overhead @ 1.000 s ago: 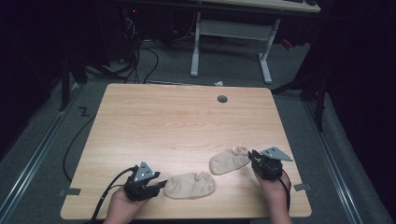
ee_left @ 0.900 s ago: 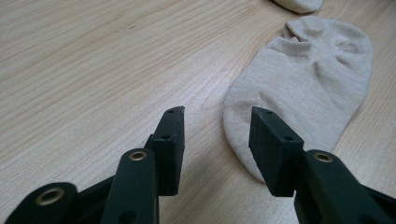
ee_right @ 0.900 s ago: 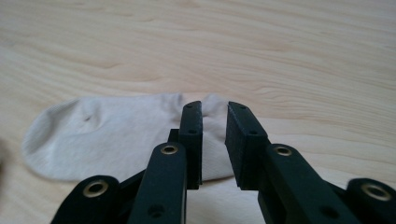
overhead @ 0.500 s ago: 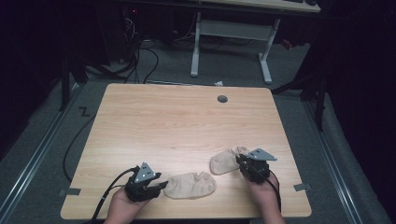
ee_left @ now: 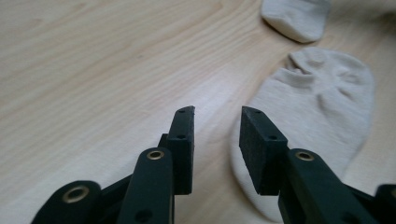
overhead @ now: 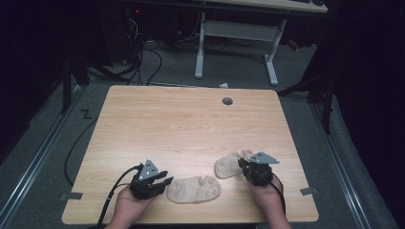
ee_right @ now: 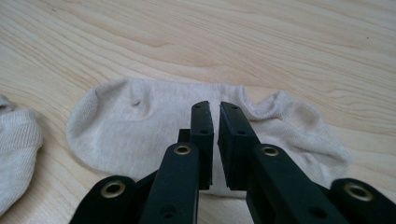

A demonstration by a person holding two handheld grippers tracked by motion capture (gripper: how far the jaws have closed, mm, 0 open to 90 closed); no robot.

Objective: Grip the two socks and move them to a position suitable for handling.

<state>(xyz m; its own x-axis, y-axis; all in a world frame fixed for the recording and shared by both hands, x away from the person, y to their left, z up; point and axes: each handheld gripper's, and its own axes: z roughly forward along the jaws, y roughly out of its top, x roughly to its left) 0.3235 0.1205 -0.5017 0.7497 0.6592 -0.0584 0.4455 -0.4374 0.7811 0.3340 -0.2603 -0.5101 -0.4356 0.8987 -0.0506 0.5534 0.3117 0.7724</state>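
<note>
Two beige ankle socks lie flat on the wooden table (overhead: 191, 124) near its front edge. The left sock (overhead: 193, 189) (ee_left: 317, 102) lies just right of my left gripper (overhead: 165, 181) (ee_left: 217, 116). That gripper is open; its jaws have just been closing, and the sock's edge reaches the right jaw with no pad pressing on it. The right sock (overhead: 229, 165) (ee_right: 140, 130) lies under my right gripper (overhead: 245, 167) (ee_right: 215, 107). Its jaws have just been closing to a narrow slit over the sock's middle. The cloth there looks flat, not pinched.
A round cable hole (overhead: 227, 101) sits near the table's far edge. Behind the table, a white desk frame (overhead: 200, 47) and cables (overhead: 143, 52) stand on the dark floor. Tape strips (overhead: 70, 196) mark the floor beside the front corners.
My right gripper has moved left onto the right sock and its jaws have narrowed. The left hand has stayed where it was.
</note>
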